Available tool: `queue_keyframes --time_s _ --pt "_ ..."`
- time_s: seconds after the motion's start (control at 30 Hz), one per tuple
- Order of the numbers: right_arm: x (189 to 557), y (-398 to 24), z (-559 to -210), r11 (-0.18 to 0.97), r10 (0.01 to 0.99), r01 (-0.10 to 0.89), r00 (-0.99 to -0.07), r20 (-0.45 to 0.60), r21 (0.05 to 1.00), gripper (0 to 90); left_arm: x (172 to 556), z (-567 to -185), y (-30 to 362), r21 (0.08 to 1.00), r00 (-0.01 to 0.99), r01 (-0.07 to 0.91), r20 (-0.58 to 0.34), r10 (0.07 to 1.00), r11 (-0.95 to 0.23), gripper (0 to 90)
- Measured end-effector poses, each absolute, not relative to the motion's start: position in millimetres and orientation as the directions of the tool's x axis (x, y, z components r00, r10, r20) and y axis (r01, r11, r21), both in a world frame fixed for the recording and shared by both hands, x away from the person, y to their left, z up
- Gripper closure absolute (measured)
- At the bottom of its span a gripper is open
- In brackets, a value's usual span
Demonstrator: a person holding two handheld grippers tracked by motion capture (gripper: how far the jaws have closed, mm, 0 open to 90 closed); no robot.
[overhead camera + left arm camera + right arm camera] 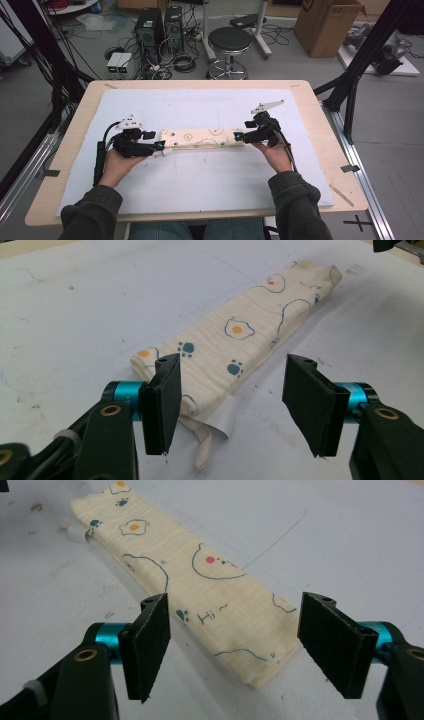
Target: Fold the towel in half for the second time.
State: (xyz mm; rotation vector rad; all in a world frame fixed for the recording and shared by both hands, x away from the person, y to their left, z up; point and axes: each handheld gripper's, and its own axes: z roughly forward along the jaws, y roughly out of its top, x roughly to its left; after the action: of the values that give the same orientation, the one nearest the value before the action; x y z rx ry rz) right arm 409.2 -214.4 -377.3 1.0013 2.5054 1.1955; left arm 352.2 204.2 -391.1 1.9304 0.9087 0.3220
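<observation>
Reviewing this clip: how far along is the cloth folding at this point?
Done: the patterned cloth lies folded into a long narrow strip on the white mat. In hand: nothing is gripped; the left gripper and right gripper each sit at one end of the strip with jaws open and pads off the fabric. Left: probably a further fold end to end, if a smaller packet is wanted; that is a guess.

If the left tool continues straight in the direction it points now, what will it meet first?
Most likely the near end of the folded cloth. The left tool stands open and points along the cloth's length, with that end lying just ahead between its jaws. The exact gap is hard to judge.
</observation>
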Motion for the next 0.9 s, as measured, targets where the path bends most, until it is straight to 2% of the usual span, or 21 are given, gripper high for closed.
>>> queue_keyframes --time_s 0.5,0.9 --pt "406.8 -211.7 -376.7 0.442 0.65 0.503 -0.75 0.122 0.743 19.1 349.1 -389.2 202.0 0.839 0.691 0.462 -0.138 0.71 -0.287 32.8" --pt "397.4 -212.2 -369.5 0.436 0.645 0.483 -0.756 0.11 0.76 13.8 338.6 -382.1 202.3 0.852 0.705 0.431 -0.113 0.7 -0.297 30.4"
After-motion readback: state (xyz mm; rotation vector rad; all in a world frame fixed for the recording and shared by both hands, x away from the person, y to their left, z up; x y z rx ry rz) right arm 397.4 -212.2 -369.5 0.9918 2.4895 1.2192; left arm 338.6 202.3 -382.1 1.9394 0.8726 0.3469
